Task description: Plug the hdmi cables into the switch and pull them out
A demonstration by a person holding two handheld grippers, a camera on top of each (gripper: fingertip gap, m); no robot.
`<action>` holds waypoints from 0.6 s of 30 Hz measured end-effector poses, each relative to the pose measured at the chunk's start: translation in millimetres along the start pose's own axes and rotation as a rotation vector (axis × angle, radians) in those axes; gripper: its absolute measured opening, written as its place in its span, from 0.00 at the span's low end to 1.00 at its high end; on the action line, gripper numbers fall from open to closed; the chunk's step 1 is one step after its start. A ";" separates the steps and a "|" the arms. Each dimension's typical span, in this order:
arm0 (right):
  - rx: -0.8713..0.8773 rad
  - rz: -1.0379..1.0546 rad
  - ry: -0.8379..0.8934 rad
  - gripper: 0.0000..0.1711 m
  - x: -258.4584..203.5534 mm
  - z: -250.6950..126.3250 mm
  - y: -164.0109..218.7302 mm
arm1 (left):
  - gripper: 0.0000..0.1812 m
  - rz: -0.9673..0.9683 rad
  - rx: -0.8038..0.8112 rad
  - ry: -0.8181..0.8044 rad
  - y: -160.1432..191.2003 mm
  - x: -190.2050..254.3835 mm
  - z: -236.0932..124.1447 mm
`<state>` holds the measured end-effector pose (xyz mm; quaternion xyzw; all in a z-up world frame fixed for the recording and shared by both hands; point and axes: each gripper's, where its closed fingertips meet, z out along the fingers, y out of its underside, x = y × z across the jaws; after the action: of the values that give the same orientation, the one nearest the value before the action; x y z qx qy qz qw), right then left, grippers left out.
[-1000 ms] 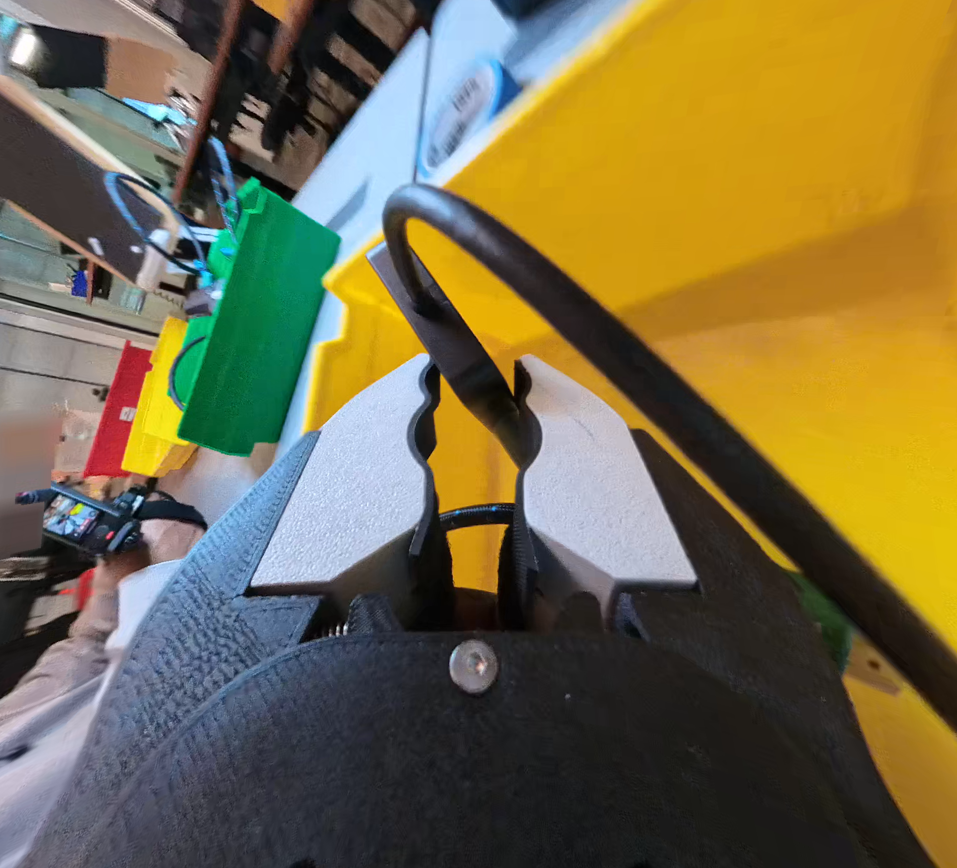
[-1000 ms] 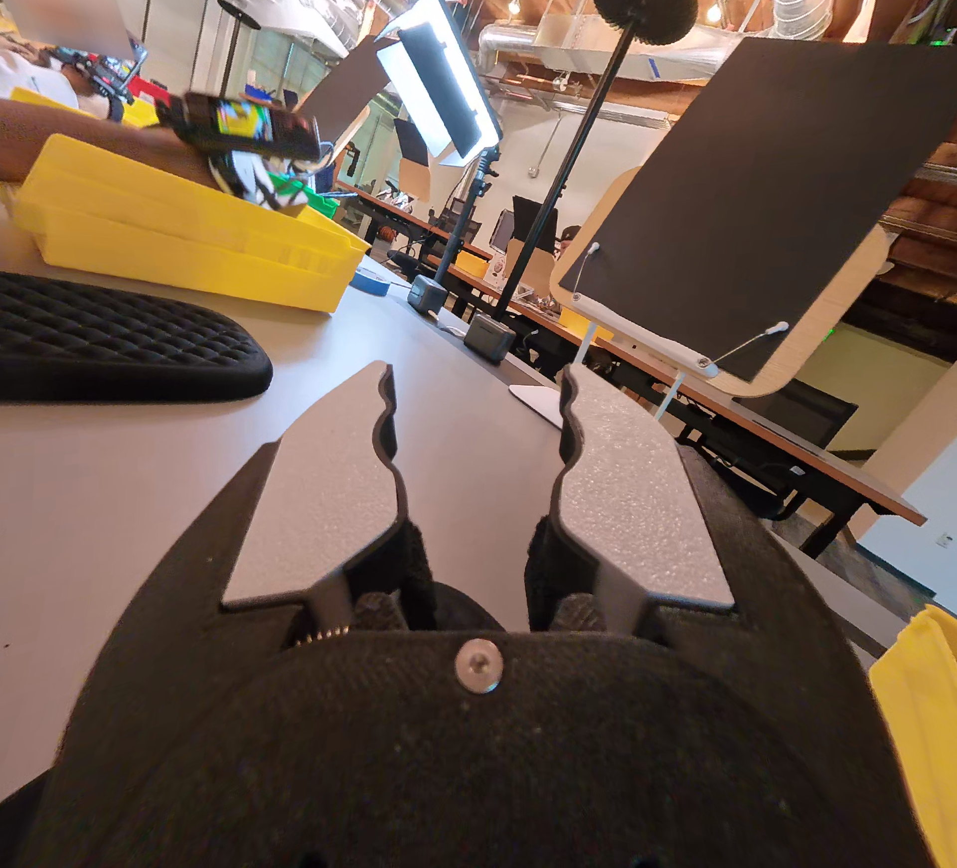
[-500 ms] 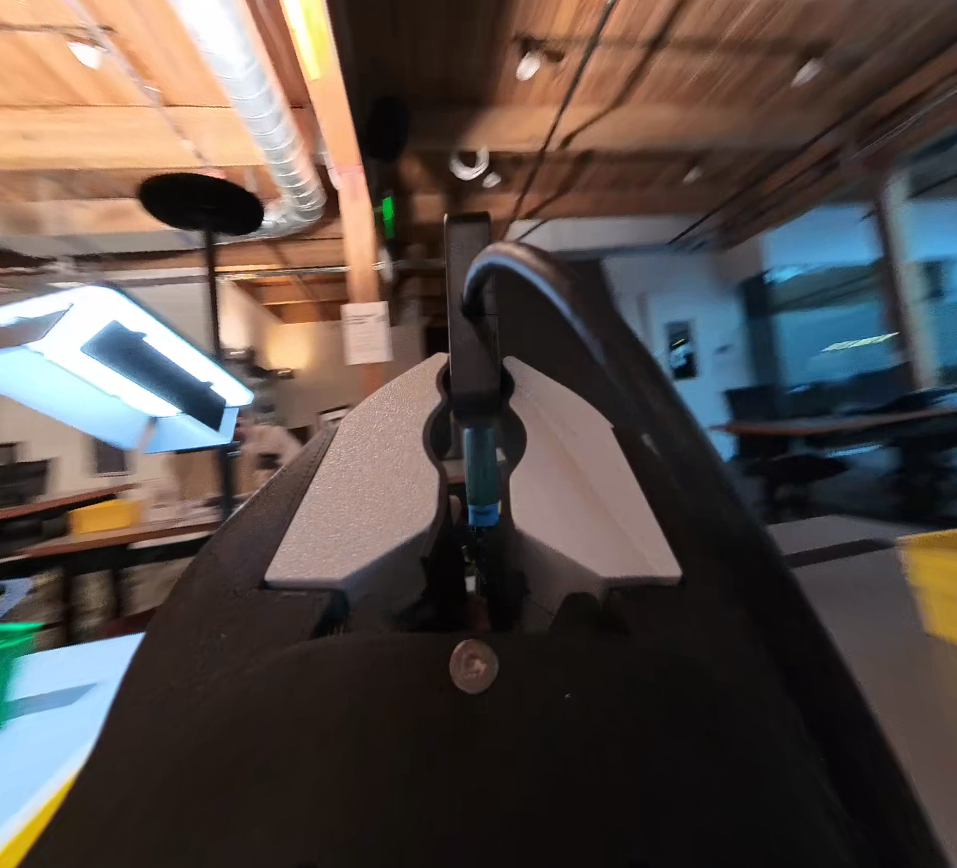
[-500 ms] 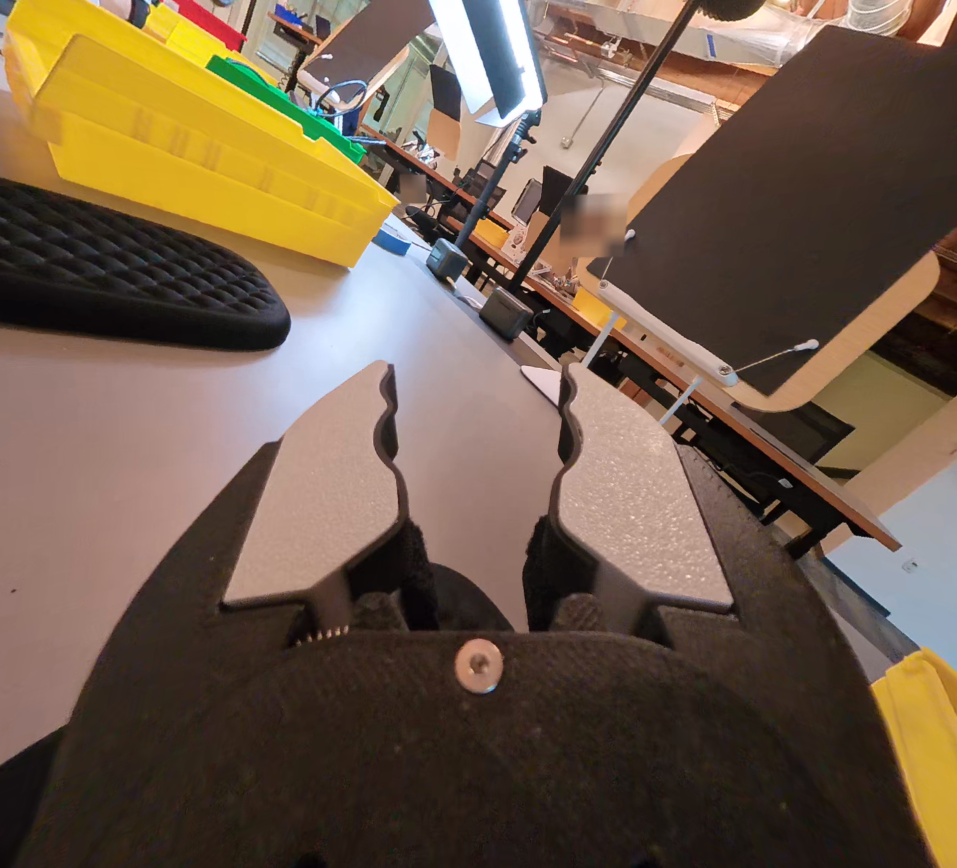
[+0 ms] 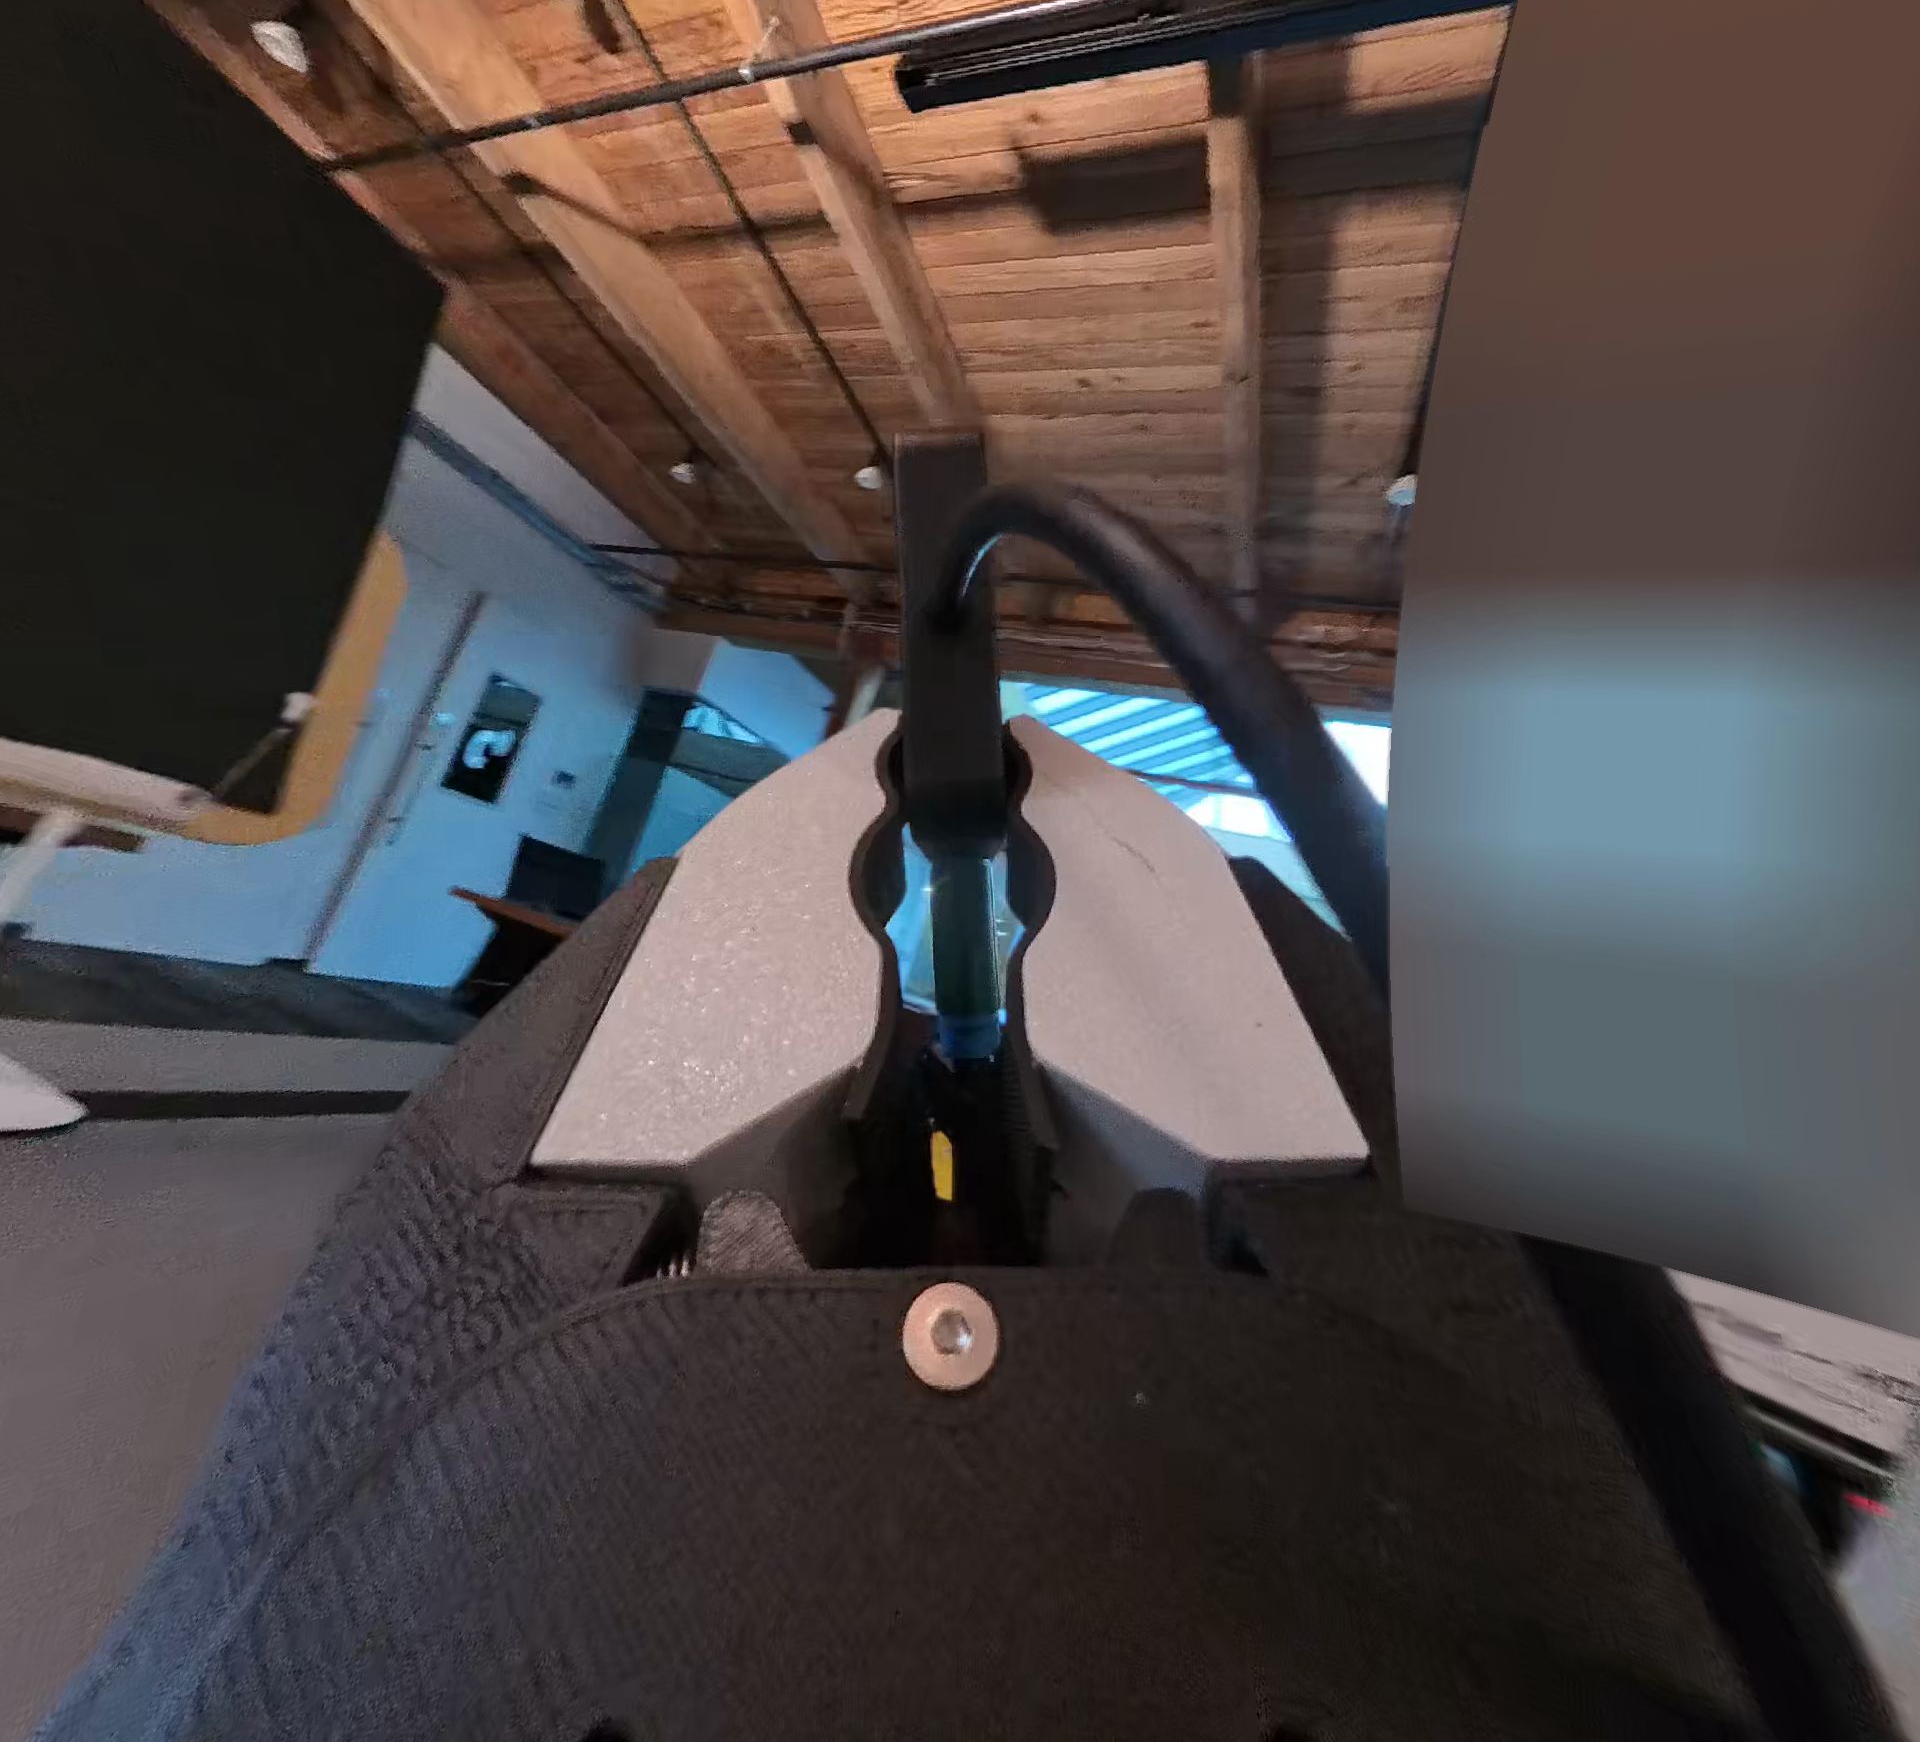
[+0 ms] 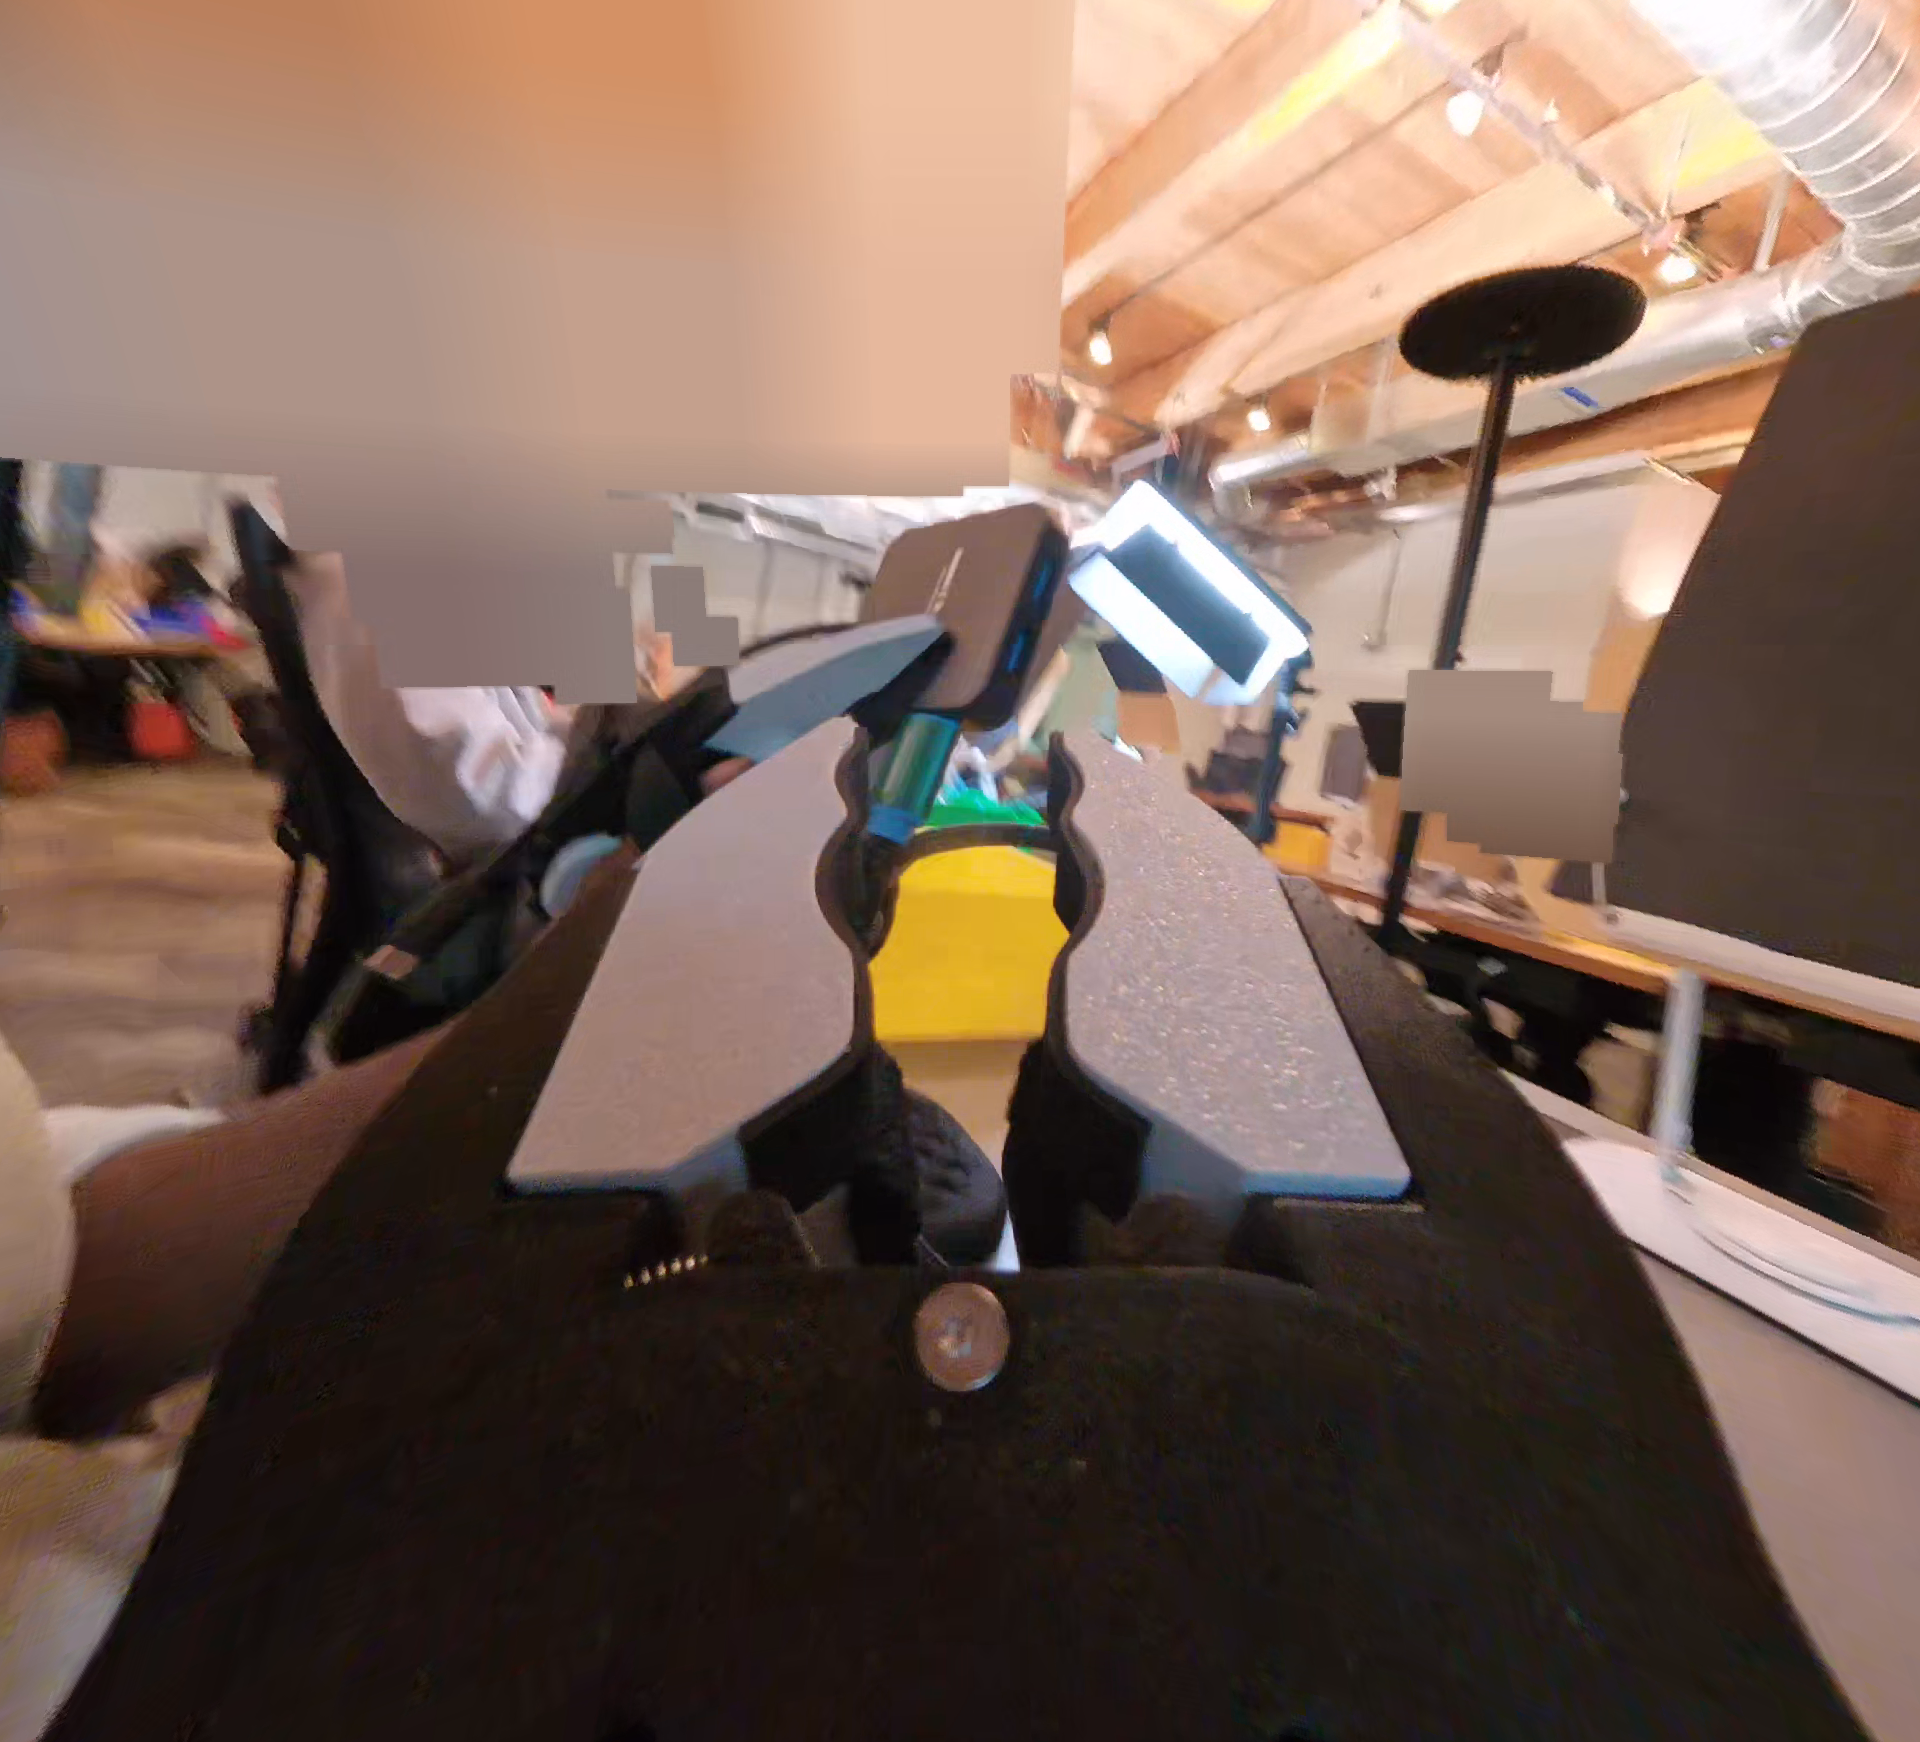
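Observation:
My left gripper (image 5: 951, 742) is shut on a flat black HDMI switch (image 5: 940, 591) and holds it upright in the air, against the wooden ceiling. A teal plug end (image 5: 964, 944) hangs between the fingers below the grip. A thick black cable (image 5: 1195, 653) loops from the switch's top down to the right. In the right wrist view the switch (image 6: 961, 612) shows blue ports on its side, with the teal end (image 6: 914, 773) under it, held by the left gripper's fingers (image 6: 821, 684). My right gripper (image 6: 951, 757) is open and empty, pointing at the switch from just short of it.
A yellow bin (image 6: 961, 949) stands on the table behind the grippers, and a black padded rest (image 6: 940, 1167) lies close under my right gripper. A lit light panel (image 6: 1184, 617), a black board (image 6: 1787, 653) and a stand (image 6: 1475, 487) are at the right. A person's arm (image 6: 208, 1225) is at the left. Across from one pair of fingers to the other is roughly 7 cm.
My left gripper has lifted the switch and its cable out of the yellow bin and tipped upward. My right gripper has risen off the table and turned to face the switch, still open.

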<state>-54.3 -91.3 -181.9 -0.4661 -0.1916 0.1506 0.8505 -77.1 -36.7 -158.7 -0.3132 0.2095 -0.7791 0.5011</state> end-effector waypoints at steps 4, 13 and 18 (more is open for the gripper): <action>-0.224 -0.243 0.102 0.22 -0.3 9.8 30.4 | 0.08 0.128 -0.009 -0.072 12.8 -1.1 1.1; -0.366 -0.361 0.199 0.14 8.3 5.0 48.9 | 0.15 0.331 -0.162 -0.082 43.5 7.4 7.1; -0.345 -0.537 0.323 0.14 42.4 -22.9 17.3 | 0.23 0.782 -0.565 0.058 68.4 -8.5 -12.7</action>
<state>-7.6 -80.7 -200.0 -0.5535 -0.1929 -0.1883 0.7880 -39.0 -56.8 -214.0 -0.3130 0.5290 -0.4534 0.6454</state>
